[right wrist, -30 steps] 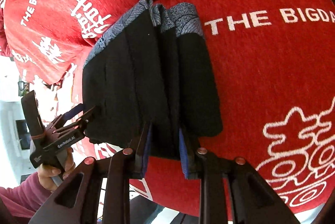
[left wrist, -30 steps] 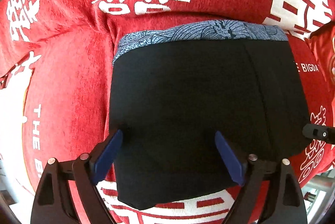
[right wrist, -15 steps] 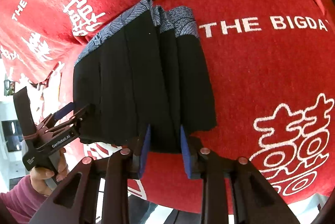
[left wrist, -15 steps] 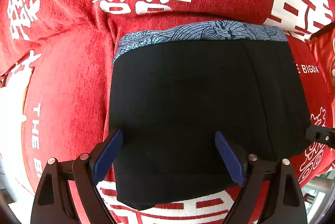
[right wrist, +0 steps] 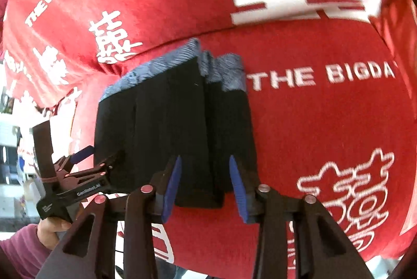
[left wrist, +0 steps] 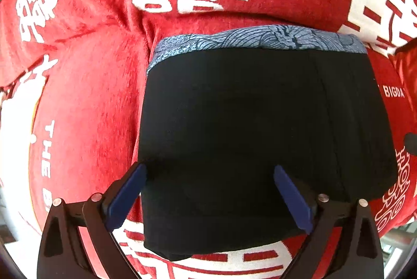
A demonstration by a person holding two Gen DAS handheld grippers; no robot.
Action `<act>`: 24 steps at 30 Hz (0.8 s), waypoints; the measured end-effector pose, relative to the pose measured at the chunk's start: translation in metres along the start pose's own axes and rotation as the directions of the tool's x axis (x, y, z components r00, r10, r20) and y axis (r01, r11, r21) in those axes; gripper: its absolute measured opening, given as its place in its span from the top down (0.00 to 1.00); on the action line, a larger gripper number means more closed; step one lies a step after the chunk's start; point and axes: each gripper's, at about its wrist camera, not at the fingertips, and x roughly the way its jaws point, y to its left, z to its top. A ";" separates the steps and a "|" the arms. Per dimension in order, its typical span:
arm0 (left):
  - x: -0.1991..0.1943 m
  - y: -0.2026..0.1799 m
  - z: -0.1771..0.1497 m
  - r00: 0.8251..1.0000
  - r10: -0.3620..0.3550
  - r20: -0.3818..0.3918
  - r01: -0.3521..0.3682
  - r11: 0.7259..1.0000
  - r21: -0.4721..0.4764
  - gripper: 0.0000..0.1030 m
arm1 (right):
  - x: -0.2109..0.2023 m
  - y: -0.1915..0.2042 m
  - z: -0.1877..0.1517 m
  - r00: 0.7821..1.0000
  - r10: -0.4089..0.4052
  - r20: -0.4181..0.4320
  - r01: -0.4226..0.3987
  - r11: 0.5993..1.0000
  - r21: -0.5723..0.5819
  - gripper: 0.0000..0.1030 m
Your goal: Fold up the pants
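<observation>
the folded pants point(left wrist: 250, 138) are laid waistband away, black with a blue patterned band; the left gripper point(left wrist: 208, 190) and right gripper point(right wrist: 206, 185) are held apart, nothing clamped.

The red cover point(right wrist: 325, 122) is blurred in the right wrist view, its white lettering point(right wrist: 323, 75) cut off at the picture's right edge.

The folded black cloth pants point(left wrist: 250, 138) look matt and smooth, their blue-grey patterned waistband point(left wrist: 258, 40) finely knit. The red cloth cover with white woven characters point(left wrist: 86, 101) looks nappy and rough. Both grippers' blue finger pads point(right wrist: 172, 187) look like matt plastic, with shiny metal rivets point(right wrist: 146, 189).
</observation>
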 end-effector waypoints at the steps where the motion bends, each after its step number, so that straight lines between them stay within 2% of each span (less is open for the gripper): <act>1: 0.000 -0.001 0.000 1.000 0.006 0.002 -0.006 1.000 -0.001 0.04 | 0.001 0.004 0.003 1.000 0.009 0.002 -0.009 1.000 -0.020 0.59; 4: 0.000 -0.003 -0.001 1.000 0.026 0.004 -0.026 1.000 -0.007 0.04 | 0.007 0.011 0.014 0.999 0.036 0.004 -0.036 0.998 -0.050 0.58; 7: 0.001 -0.003 -0.001 0.999 0.035 0.005 -0.034 0.999 -0.024 0.01 | 0.016 0.008 0.035 0.998 0.054 0.008 -0.054 0.997 -0.062 0.45; 11: 0.002 -0.003 -0.001 0.999 0.042 0.008 -0.042 0.998 -0.044 0.01 | 0.026 -0.003 0.067 0.995 0.101 0.015 -0.101 0.994 -0.046 0.45; 14: 0.003 -0.003 -0.001 0.999 0.051 0.004 -0.050 0.997 -0.061 0.01 | 0.041 -0.008 0.084 0.979 0.201 -0.015 -0.201 0.979 -0.028 0.45; 16: 0.004 -0.002 -0.001 0.999 0.050 -0.011 -0.051 0.995 -0.080 0.01 | 0.057 -0.010 0.086 0.974 0.216 -0.074 -0.218 0.976 -0.023 0.61; 17: 0.005 -0.001 -0.001 0.999 0.047 -0.018 -0.049 0.995 -0.092 0.01 | 0.065 -0.009 0.085 0.979 0.175 -0.103 -0.180 0.982 -0.048 0.73; 19: 0.006 0.000 0.000 0.998 0.048 -0.033 -0.052 0.993 -0.108 0.01 | 0.070 -0.009 0.078 0.982 0.145 -0.123 -0.156 0.984 -0.083 0.75; 24: 0.005 -0.002 0.000 0.997 0.064 -0.037 -0.068 0.991 -0.119 0.01 | 0.067 -0.016 0.063 0.975 0.174 -0.139 -0.185 0.980 -0.068 0.75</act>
